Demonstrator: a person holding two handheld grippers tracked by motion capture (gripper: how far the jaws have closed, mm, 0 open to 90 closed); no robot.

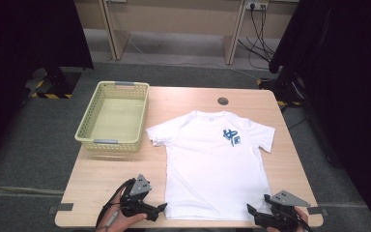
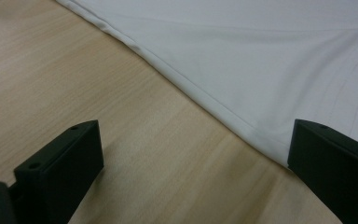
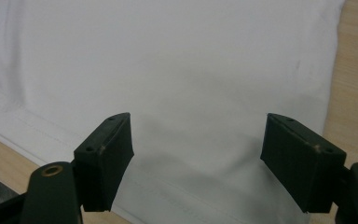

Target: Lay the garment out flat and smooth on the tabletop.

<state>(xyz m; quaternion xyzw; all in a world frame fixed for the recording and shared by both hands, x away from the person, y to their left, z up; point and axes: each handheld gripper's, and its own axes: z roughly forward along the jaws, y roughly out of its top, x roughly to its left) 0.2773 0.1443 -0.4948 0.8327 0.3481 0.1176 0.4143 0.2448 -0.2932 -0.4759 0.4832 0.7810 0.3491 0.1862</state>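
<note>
One white T-shirt (image 1: 212,164) is lying flat and face up on one light wooden table (image 1: 111,174), its collar pointing away from the person and its hem running along the near edge, with a single blue print (image 1: 231,137) showing on the chest. Two hand-held grippers are hovering at that hem, one at each lower corner. The left gripper (image 1: 160,208) is sitting just beside the shirt's lower left corner; in the left gripper view (image 2: 191,154) its two black jaws are standing wide apart, released, with bare wood and the shirt's side seam (image 2: 182,79) between them and nothing clamped. The right gripper (image 1: 250,210) is positioned at the lower right corner; in the right gripper view (image 3: 198,149) its two jaws are likewise spread wide over the white fabric (image 3: 182,60), grasping nothing. One pale yellow plastic basket (image 1: 90,129) with perforated walls is standing on the table's far left, just beside the shirt's left sleeve (image 1: 158,133). One round cable port (image 1: 222,101) is showing in the tabletop beyond the collar.
</note>
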